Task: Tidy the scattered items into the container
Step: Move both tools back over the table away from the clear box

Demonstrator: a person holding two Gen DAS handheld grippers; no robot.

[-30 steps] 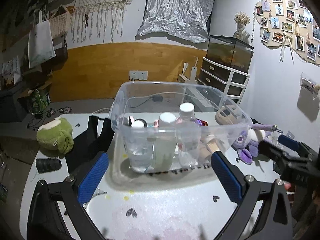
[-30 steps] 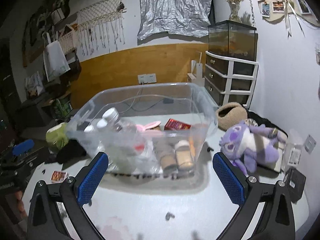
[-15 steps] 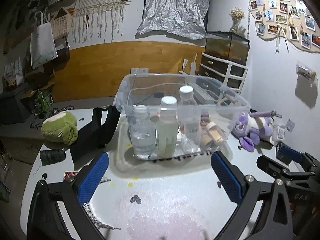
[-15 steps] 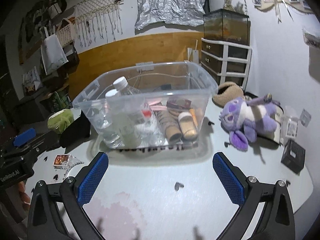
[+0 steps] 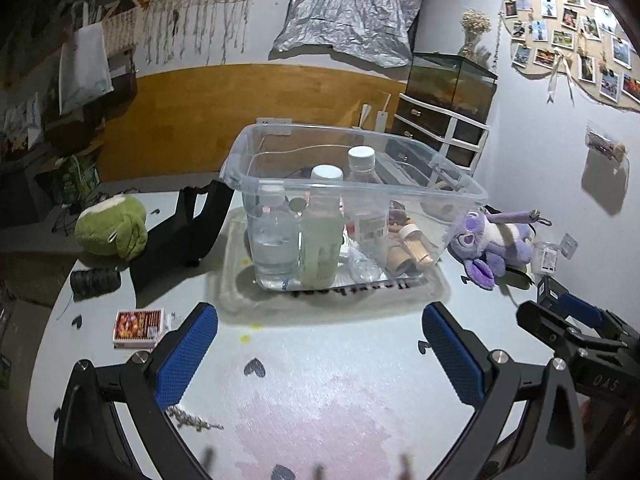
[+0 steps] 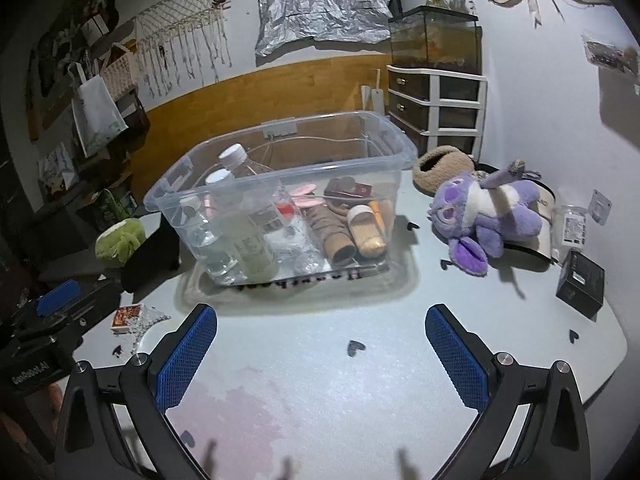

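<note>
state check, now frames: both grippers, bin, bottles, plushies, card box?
left hand-held gripper: open, empty
right hand-held gripper: open, empty
clear bin: upright, no lid
three bottles: capped, upright in bin
purple plush: lying on table, outside bin
green plush: on table, outside bin
card box: flat on table, outside bin

Three bottles (image 5: 320,220) in one bin (image 5: 460,194), two plush toys (image 6: 484,216) outside.
</note>
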